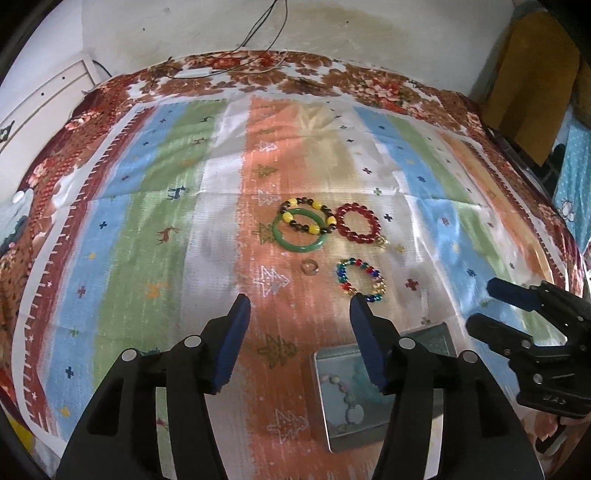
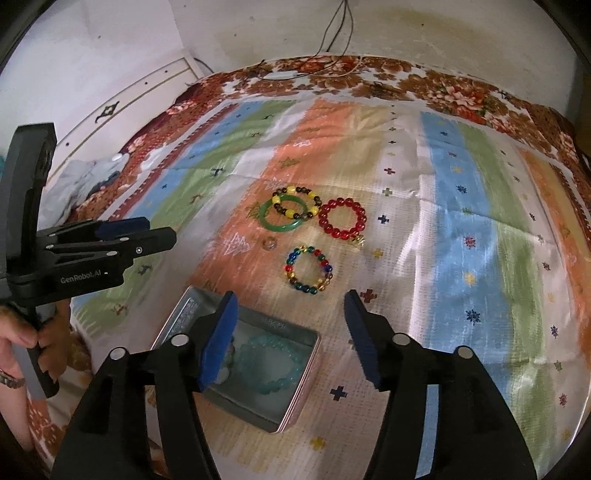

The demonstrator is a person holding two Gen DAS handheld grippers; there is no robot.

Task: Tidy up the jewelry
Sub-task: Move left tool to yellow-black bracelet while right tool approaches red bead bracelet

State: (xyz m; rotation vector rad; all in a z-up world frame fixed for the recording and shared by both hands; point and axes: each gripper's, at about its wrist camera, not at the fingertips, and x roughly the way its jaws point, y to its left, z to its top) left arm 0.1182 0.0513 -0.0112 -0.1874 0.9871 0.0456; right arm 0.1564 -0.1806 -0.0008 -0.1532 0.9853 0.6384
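Observation:
Four bracelets lie mid-cloth: a green bangle point(image 1: 301, 248) point(image 2: 280, 228) overlapped by a yellow-and-black bead bracelet point(image 1: 291, 202) point(image 2: 293, 190), a red bead bracelet point(image 1: 356, 205) point(image 2: 343, 201) to their right, and a multicoloured bead bracelet point(image 1: 341, 273) point(image 2: 289, 267) nearer me. A small clear ring point(image 1: 305, 266) point(image 2: 269, 243) lies between them. An open metal tin point(image 1: 321, 387) point(image 2: 295, 402) holds an aqua bead bracelet point(image 2: 280, 384). My left gripper point(image 1: 299, 301) point(image 2: 162, 229) is open and empty, left of the tin. My right gripper point(image 2: 291, 297) point(image 1: 480, 304) is open and empty, above the tin's far edge.
A striped, patterned cloth point(image 1: 184, 221) covers a bed with a floral blanket point(image 2: 443, 88) beneath. A white wall and cables point(image 2: 332, 33) stand behind. A person's hand point(image 2: 22, 332) holds the left gripper's handle. A brown board point(image 1: 528, 92) leans at the far right.

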